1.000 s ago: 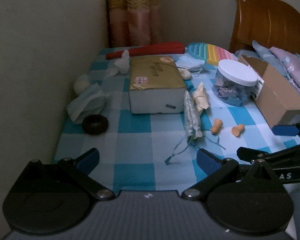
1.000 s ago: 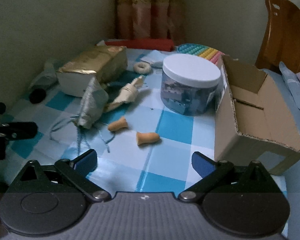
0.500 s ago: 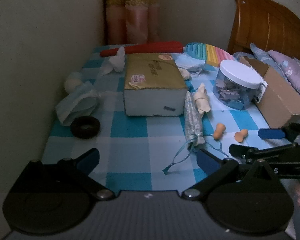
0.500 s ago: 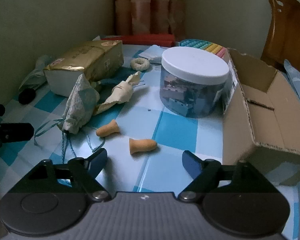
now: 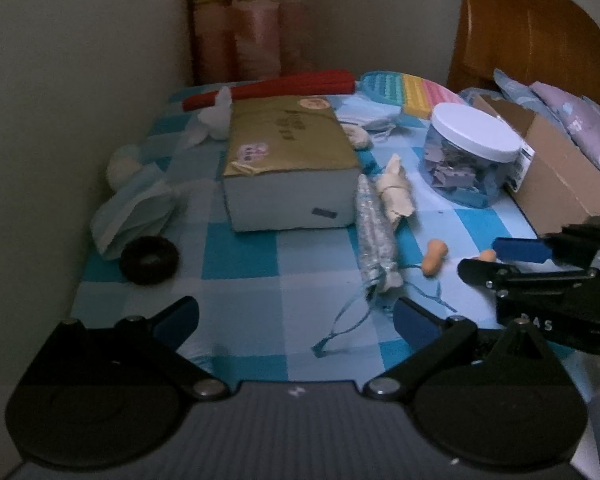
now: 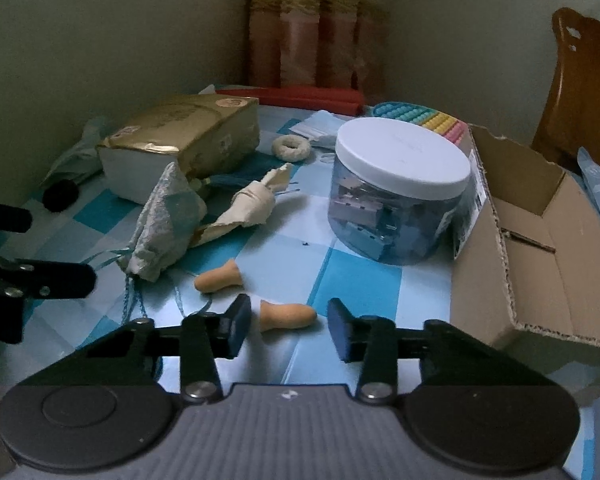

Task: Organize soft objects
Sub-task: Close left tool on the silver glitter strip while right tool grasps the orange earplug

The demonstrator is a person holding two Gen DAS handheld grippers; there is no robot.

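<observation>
From the left wrist, your left gripper (image 5: 296, 318) had its fingers spread wide with nothing between them. A gauzy pouch (image 5: 374, 236) lay just ahead of the right-hand finger, its blue drawstring trailing between the two fingers. It looked limp and light, so I judged it would sag from any hold; the gathered neck nearest you seemed the best place to pinch. Beyond the right finger, the right gripper (image 5: 484, 258) reached in over one orange earplug (image 5: 486, 257), with a second earplug (image 5: 434, 257) near it.

From the right wrist, your fingers (image 6: 236, 322) were closing around the nearer earplug (image 6: 286, 315), which lay between them. The left pad looked at or near its narrow end, the right pad apart from its rounded end; I could not tell whether either pressed yet. That plug looked like squashy foam, nearly weightless, likely to squirm out of an end-on squeeze, so a hold across its middle would have suited better.

The bench (image 6: 380, 280) wore a blue checked cloth that could bunch under dragging fingers. An open cardboard box (image 6: 536, 248) stood just right of your right finger, a lidded jar (image 6: 400, 200) ahead, walls and a curtain (image 6: 316, 28) behind.
</observation>
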